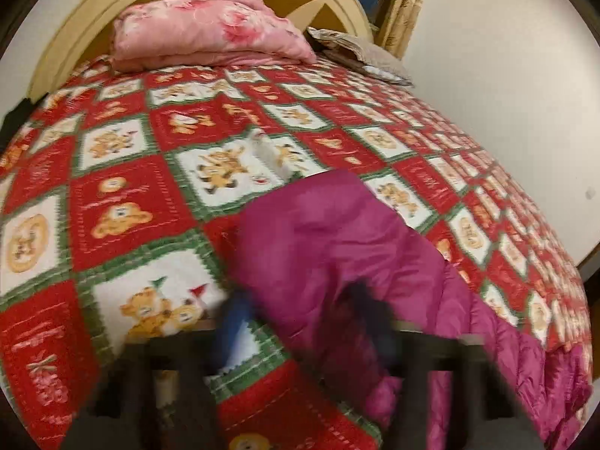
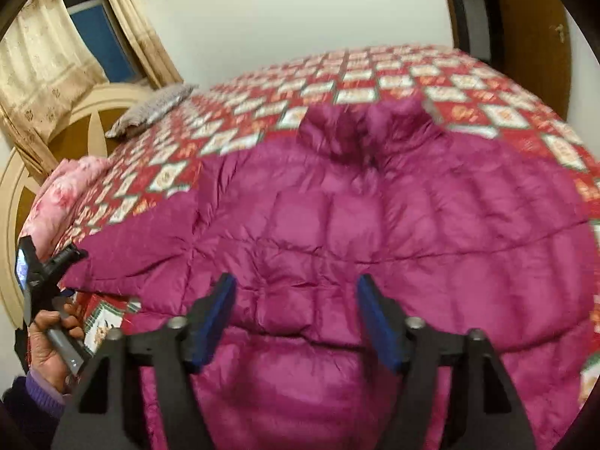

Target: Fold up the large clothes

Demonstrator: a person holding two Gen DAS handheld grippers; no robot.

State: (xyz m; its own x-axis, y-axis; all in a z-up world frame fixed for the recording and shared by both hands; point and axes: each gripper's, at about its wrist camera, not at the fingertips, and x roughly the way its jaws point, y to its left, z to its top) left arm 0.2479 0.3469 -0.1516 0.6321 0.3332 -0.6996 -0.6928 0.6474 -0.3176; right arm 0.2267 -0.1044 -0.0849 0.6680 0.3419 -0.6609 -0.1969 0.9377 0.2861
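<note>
A magenta puffer jacket (image 2: 356, 217) lies spread on the red, white and green bear-print bedspread (image 1: 123, 187), its collar (image 2: 367, 127) at the far side. My right gripper (image 2: 296, 315) hovers open over the jacket's near hem, with its blue pads (image 2: 217, 318) apart and fabric below them, not pinched. In the right wrist view my left gripper (image 2: 77, 257) is at the end of the jacket's left sleeve (image 2: 123, 258), its tips together on the cuff. The left wrist view is blurred: the left gripper (image 1: 296, 311) sits on the sleeve (image 1: 318, 247).
A folded pink floral quilt (image 1: 210, 33) and a grey pillow (image 1: 360, 52) lie by the cream headboard (image 1: 63, 48). A white wall (image 1: 506, 112) runs along the bed's far side. A hand (image 2: 48, 337) in a purple cuff holds the left gripper. Curtains (image 2: 37, 60) hang behind.
</note>
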